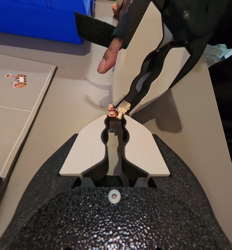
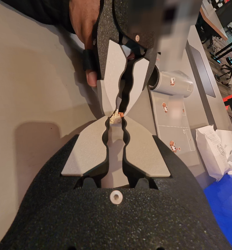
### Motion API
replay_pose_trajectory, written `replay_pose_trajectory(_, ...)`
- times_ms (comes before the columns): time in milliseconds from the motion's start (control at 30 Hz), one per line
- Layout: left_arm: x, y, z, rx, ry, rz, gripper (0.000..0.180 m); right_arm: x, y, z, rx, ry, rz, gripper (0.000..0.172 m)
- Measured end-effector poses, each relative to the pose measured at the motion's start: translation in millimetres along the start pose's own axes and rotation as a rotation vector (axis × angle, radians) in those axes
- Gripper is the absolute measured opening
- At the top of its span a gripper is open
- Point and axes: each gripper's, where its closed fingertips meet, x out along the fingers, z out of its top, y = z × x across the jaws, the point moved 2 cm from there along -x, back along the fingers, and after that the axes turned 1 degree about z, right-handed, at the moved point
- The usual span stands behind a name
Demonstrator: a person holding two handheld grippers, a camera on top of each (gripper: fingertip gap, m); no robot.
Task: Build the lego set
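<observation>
In the left wrist view my left gripper is shut on a small brown studded brick that sticks out past its fingertips above the grey table. My right gripper comes in from the upper right, shut on a cream studded piece with a peg. The cream piece touches the brown brick's right side. In the right wrist view my right gripper grips the cream piece. The left gripper comes down from above with the brown brick against it.
A blue bin stands at the back left. A grey mat with printed brick pictures lies to the left, and its rolled end shows in the right wrist view. White crumpled paper bags lie beside it. A thumb rests on the right gripper. Left and right tips are no more than a few centimetres apart.
</observation>
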Motion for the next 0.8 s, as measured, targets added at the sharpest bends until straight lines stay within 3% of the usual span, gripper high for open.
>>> replay_pose_trajectory(567,-3.4,-6.1,5.6,-0.039,-0.050,-0.081,0.016,-3.4,1.4,6.9,0.023,-0.080,0.026,0.020)
replay_pose_trajectory(800,0.2,2.4,-5.3,0.001,0.046,0.017,0.016,-12.2,-4.5,-3.5,-0.005,-0.030,0.016,0.025)
